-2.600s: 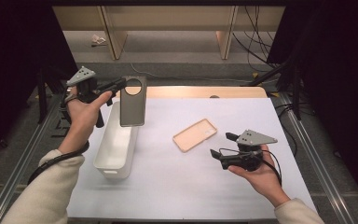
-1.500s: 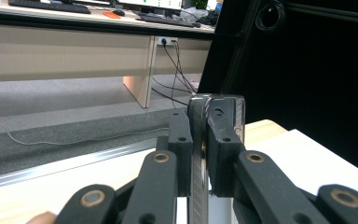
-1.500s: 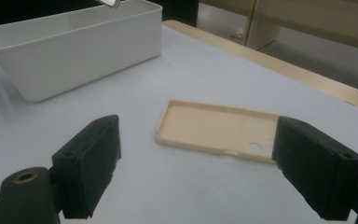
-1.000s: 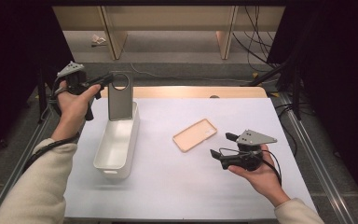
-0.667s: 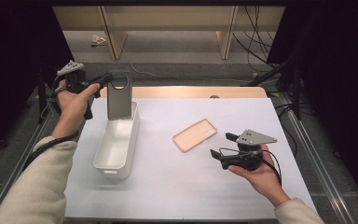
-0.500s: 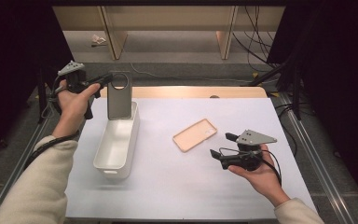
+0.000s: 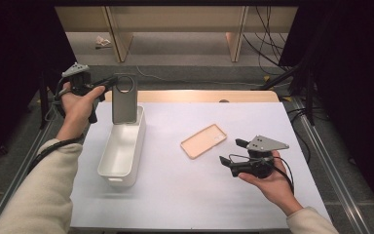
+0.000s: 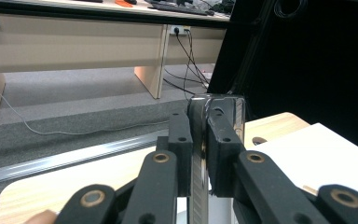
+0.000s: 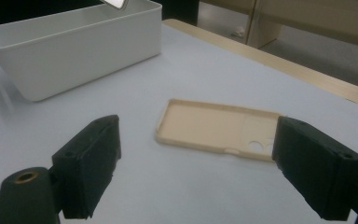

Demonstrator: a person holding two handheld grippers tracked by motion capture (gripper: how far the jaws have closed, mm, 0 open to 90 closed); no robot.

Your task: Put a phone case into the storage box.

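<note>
Left gripper (image 7: 111, 82): far left of the table, held in the person's left hand (image 7: 75, 105); jaws pressed onto the grey phone case, one pad on each face, seen edge-on between them in the left gripper view (image 8: 198, 154)
Grey phone case (image 7: 124, 100): held upright by its top edge, ring cut-out near the top; its lower end stands inside the far end of the white bin, though whether it touches the floor of the bin cannot be told
White bin (image 7: 108, 165): long open tub on the left part of the white mat, running near to far; its inside is bare apart from the grey case at the far end; in the right gripper view it lies at the far left (image 9: 51, 60)
White mat (image 7: 175, 195): covers most of the table top; a strip of bare wood shows along the far edge
Beige phone case (image 7: 204, 140): lies flat on the mat, hollow side up, right of the bin and well apart from it, just far-left of the right gripper; in the right gripper view it lies between and beyond the two jaws (image 9: 214, 128)
Right gripper (image 7: 231, 153): near right of the mat, in the person's right hand (image 7: 272, 178), pointing left towards the beige case; jaws spread wide with nothing between them, not touching the case
</note>
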